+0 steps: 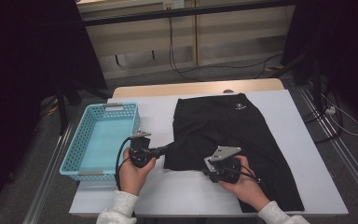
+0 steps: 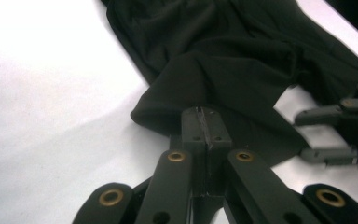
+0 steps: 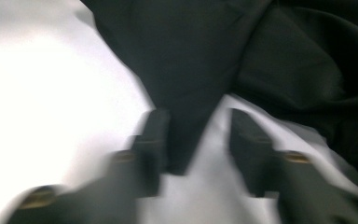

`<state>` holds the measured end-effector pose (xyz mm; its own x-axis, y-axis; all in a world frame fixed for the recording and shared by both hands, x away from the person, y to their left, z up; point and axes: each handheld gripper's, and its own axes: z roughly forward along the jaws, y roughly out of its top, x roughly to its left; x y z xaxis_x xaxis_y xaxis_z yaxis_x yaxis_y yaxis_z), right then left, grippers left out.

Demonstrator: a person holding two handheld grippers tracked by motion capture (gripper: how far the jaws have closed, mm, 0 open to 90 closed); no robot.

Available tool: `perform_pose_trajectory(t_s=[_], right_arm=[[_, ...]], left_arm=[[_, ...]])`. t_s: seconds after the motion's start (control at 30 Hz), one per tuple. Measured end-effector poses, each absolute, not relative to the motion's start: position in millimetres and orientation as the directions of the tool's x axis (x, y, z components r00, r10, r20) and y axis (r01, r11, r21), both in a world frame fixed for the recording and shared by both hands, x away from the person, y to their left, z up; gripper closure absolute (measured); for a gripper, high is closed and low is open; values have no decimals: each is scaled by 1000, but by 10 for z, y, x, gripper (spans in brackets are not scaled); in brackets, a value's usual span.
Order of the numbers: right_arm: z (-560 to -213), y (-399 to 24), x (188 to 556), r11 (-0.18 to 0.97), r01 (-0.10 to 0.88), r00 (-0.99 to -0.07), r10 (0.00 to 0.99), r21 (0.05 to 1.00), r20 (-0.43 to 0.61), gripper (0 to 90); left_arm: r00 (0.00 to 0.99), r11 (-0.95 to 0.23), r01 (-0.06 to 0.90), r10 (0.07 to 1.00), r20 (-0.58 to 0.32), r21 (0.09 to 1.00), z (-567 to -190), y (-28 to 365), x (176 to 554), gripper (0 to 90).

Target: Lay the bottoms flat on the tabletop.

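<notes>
White table (image 1: 168,196), black garment (image 1: 223,126) (spread flat), blue basket (image 1: 77,154)

I see pale grey knit sleeves (image 1: 121,207) at both wrists. Each black gripper trails a black cable. Brass-ringed screws stud the black fingers (image 2: 205,128), and the right gripper (image 1: 206,169) carries a grey three-cornered plate.

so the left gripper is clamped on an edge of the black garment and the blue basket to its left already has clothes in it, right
Not quite. The blue basket holds nothing; the high view shows its bare bottom. The rest stands: in the left gripper view, the left gripper has its jaws shut on a folded edge of the black garment, and the basket sits to its left in the high view.
</notes>
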<state>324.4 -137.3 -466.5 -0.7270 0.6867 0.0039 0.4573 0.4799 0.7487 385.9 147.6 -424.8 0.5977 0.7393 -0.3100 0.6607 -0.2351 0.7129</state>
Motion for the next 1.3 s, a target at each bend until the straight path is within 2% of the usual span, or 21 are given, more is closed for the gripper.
perform_pose_trajectory(t_s=[0.07,0.23,0.33,0.47,0.53,0.57,0.67,0.73,0.8,0.83,0.97,1.03,1.3], right_arm=[[-4661,-1387,3247,492,450,-734,679,746,-5,801],[-4641,-1445,3264,462,461,-717,697,758,12,858],[-4641,-1457,3266,461,466,-720,694,755,20,862],[-4645,-1447,3259,475,463,-728,686,748,15,859],[-4643,-1450,3258,476,460,-726,687,750,9,858],[-4643,-1451,3256,476,461,-726,688,749,9,858],[-4638,-1461,3257,477,455,-717,697,751,-8,856],[-4632,-1471,3255,478,450,-706,708,754,-28,831],[-4630,-1481,3256,484,442,-696,716,755,-52,777],[-4630,-1485,3259,477,445,-692,720,758,-47,724],[-4633,-1461,3259,469,452,-697,716,759,-27,540],[-4634,-1424,3246,487,432,-711,702,759,-46,487],[-4667,-1339,3247,490,442,-718,696,751,-31,454]], left_arm=[[603,-246,656,739,-300,713,-4273,1456,3866,899],[608,-265,654,742,-284,709,-4372,1400,3886,872],[607,-282,656,749,-267,700,-4422,1374,3865,629],[612,-303,646,754,-238,700,-4418,1383,3802,476],[618,-319,648,752,-231,692,-4442,1377,3768,474],[621,-328,654,747,-236,682,-4466,1368,3753,480],[624,-354,679,740,-251,643,-4536,1330,3717,586],[632,-360,681,729,-263,638,-4546,1294,3701,709],[635,-348,699,705,-317,625,-4530,1279,3710,871],[636,-344,695,703,-318,631,-4503,1276,3715,891],[622,-276,701,687,-376,657,-4328,1337,3739,894],[618,-252,701,681,-393,667,-4265,1374,3746,894],[599,-190,697,685,-415,691,-4112,1492,3762,894]])
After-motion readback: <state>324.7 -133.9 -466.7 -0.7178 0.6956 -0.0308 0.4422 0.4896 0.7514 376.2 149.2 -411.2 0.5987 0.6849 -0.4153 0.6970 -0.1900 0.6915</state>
